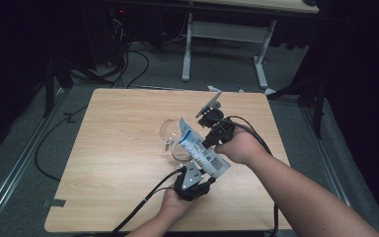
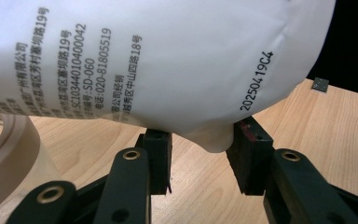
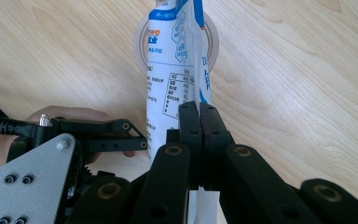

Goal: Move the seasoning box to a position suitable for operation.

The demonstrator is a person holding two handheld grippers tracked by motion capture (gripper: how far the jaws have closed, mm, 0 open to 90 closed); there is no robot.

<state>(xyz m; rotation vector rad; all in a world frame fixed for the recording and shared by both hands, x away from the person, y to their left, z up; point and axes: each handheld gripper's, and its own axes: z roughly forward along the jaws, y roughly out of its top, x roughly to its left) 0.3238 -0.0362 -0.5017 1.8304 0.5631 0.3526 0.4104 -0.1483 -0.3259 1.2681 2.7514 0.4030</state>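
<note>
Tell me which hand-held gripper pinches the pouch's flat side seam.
The right hand-held gripper: its jaws meet on the pouch seam; the left hand-held gripper straddles the bulging bottom.

One white-and-blue pouch (image 1: 201,148), one clear glass pitcher (image 1: 173,138), two grippers, one wooden table (image 1: 113,163)

On the white pouch (image 2: 168,60) my tongs hold I read the stamped code "20250419C4", printed "SC10344010400042", "SD-060", the phone number "020-81805519", and Chinese address lines ending in "19号" and "18号".

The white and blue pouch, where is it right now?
In the high view the white and blue pouch hangs tilted right of table centre, its top over the clear glass cup, held between both hand-held grippers.
</note>
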